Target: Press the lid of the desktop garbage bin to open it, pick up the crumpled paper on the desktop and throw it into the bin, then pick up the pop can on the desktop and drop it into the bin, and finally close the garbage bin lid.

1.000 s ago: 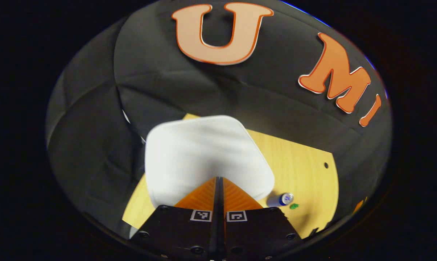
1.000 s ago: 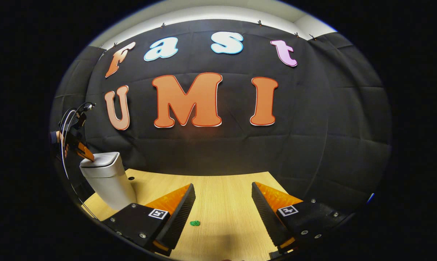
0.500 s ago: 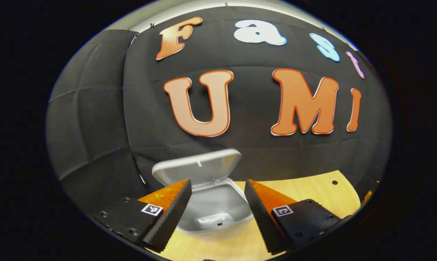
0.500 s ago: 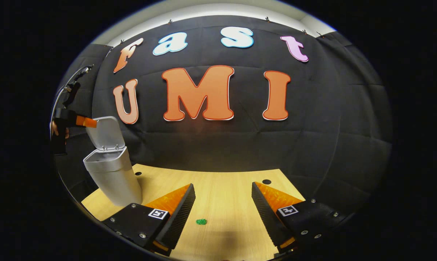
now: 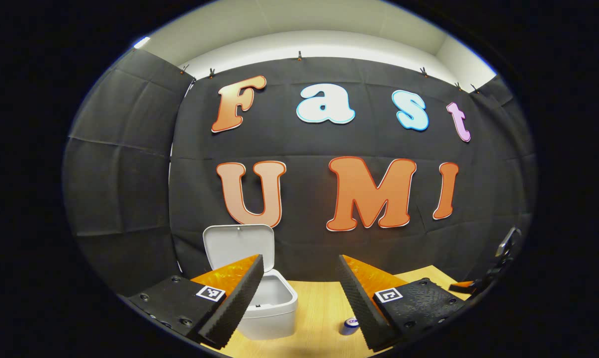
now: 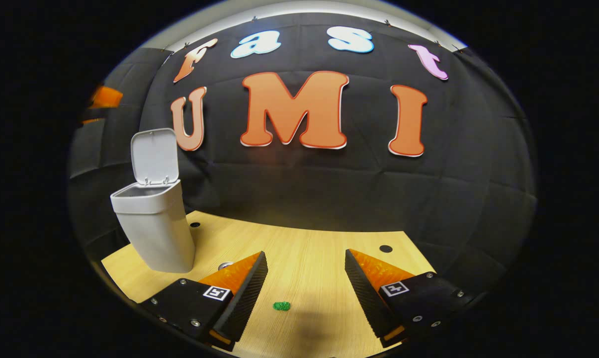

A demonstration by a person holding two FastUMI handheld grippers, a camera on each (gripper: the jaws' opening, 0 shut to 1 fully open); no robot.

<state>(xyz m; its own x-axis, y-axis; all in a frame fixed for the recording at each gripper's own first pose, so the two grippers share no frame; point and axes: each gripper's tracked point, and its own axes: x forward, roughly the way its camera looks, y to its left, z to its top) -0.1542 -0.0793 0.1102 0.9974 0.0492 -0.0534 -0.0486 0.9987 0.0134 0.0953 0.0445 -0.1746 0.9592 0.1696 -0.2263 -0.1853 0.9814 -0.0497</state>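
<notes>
Bin (image 6: 155, 228): lid (image 6: 154, 156) up, first step done.
Paper (image 6: 281, 306), can (image 5: 350, 324): still on desk.
Left gripper (image 5: 299, 293), right gripper (image 6: 304, 291): wide, empty.

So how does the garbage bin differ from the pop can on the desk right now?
The garbage bin is a pale grey, tall, squarish container; the pop can is far smaller, round, with blue on its side. The bin stands open, its lid tipped up against the wall; the can is partly hidden behind the left gripper, so its pose is unclear. Both sit on the wooden desk, untouched.
</notes>
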